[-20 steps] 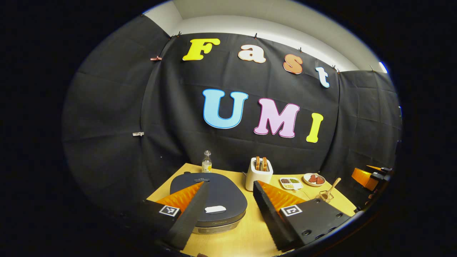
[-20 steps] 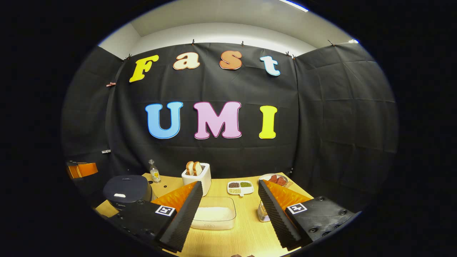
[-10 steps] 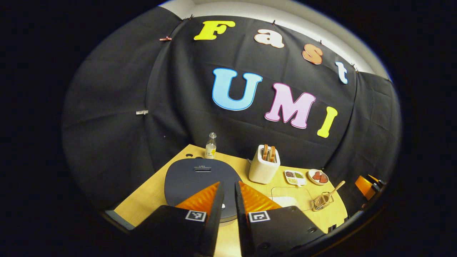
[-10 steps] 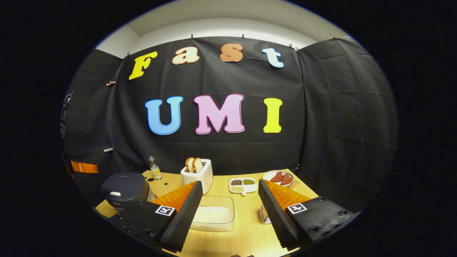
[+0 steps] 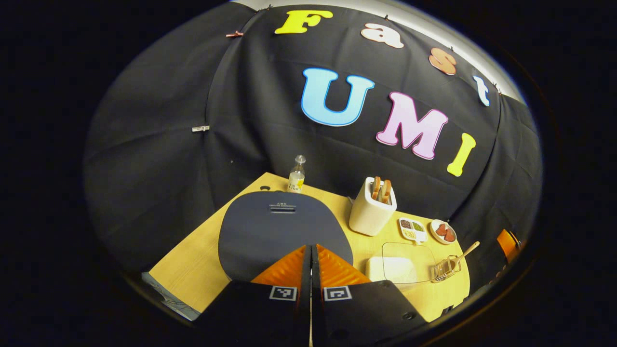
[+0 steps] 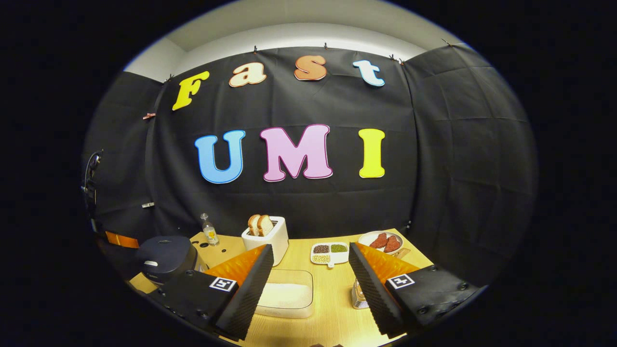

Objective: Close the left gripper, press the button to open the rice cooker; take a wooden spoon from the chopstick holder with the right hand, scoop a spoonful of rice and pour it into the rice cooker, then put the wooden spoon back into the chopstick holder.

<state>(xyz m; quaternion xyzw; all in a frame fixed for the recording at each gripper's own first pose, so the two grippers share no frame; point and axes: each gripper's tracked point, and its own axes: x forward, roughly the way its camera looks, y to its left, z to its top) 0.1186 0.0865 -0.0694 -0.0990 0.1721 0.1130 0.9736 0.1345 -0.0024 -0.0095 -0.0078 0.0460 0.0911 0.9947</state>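
left tongs (image 5: 310, 250): fingers pressed flat together with nothing between them, tips over the near edge of the cooker lid, can't tell if they touch it
right tongs (image 6: 311, 258): spread wide and holding nothing, hanging above the bench (image 6: 332, 308) with the rice tub between the fingers
cooker (image 5: 282, 229): dark one at the left end of the bench, lid down; its white button (image 6: 151, 263) shows on the front of the lid in the right gripper view
spoon (image 5: 462, 254): wooden, standing in the wire holder (image 5: 441, 272) at the right end of the bench, handle leaning up and away to the right
holder again: in the right gripper view it's mostly hidden behind the right finger, just a bit (image 6: 357, 295) peeking out
rice tub (image 5: 397, 265): clear box with white rice, between cooker and holder
around: small bottle (image 5: 296, 174) behind the cooker, white toaster (image 5: 371, 212) with two slices of bread, a divided dish (image 5: 412, 229) of beans, a plate (image 5: 442, 231) with reddish pieces
writing: bottle's yellow label and the mark on the cooker lid are too small to read
in the way: nothing stands between the right tongs and the holder
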